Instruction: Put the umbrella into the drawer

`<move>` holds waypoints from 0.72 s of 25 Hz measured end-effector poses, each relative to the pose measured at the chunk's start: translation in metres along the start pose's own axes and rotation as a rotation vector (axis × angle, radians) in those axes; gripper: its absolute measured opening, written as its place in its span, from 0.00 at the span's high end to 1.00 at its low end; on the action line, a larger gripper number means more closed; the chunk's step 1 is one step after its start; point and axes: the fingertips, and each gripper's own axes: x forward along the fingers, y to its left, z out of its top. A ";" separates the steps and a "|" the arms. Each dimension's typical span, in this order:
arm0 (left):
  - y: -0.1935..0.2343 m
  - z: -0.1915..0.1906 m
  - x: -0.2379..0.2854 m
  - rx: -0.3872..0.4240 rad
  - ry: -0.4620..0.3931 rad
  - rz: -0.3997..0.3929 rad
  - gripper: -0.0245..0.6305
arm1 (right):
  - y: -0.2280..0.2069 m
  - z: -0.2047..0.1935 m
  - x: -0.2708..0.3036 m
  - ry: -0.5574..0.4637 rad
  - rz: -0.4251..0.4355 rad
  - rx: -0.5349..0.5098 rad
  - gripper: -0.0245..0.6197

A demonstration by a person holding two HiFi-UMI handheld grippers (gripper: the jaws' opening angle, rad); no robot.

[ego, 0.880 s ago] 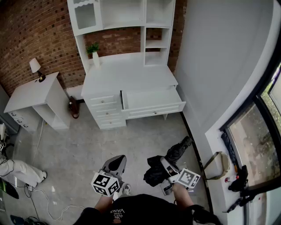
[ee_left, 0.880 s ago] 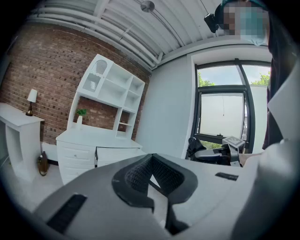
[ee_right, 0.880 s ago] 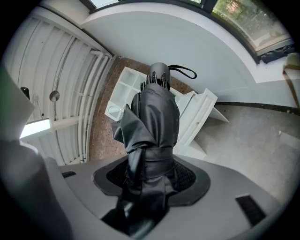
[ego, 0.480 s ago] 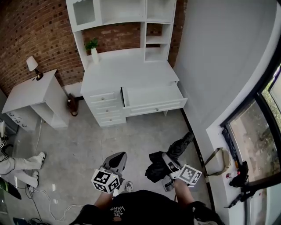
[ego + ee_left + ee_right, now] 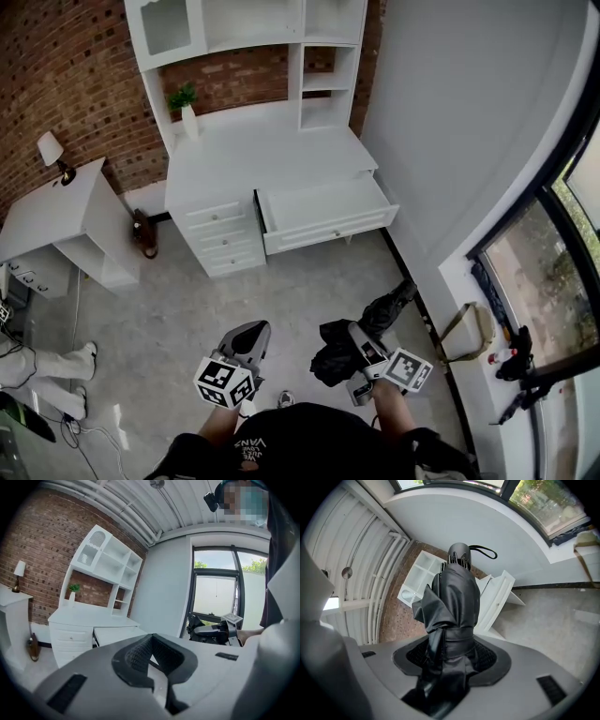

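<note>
A folded black umbrella sticks out forward from my right gripper, which is shut on its wrapped middle, handle loop at the far end. The white desk's drawer stands pulled open and looks bare inside, well ahead of both grippers across the floor. In the right gripper view the drawer shows behind the umbrella. My left gripper hangs beside the right one, jaws together with nothing between them. The right gripper shows at the right of the left gripper view.
The white desk has a hutch, a small plant and a stack of closed drawers. A side cabinet with a lamp stands left. A window sill and wall run along the right. A person's legs and cables lie at left.
The head view has swung a little, so the desk and cabinet sit further left. Both grippers keep their places, the umbrella still in the right one. The legs at left have shifted.
</note>
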 end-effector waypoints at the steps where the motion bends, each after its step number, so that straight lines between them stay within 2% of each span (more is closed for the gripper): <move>1: 0.005 0.000 -0.001 0.002 0.004 -0.011 0.95 | 0.001 -0.003 0.002 -0.008 -0.007 0.004 0.60; 4: 0.017 -0.001 -0.003 0.003 0.015 -0.043 0.95 | 0.009 -0.008 0.009 -0.035 0.009 -0.024 0.60; 6: 0.026 -0.003 -0.003 0.002 0.023 -0.052 0.95 | 0.017 -0.012 0.015 -0.048 0.033 0.001 0.60; 10: 0.037 -0.009 0.003 -0.015 0.039 -0.051 0.95 | 0.006 -0.013 0.017 -0.031 -0.035 -0.031 0.60; 18: 0.048 -0.002 0.040 -0.017 0.044 -0.031 0.95 | -0.009 0.021 0.047 -0.027 -0.032 -0.006 0.60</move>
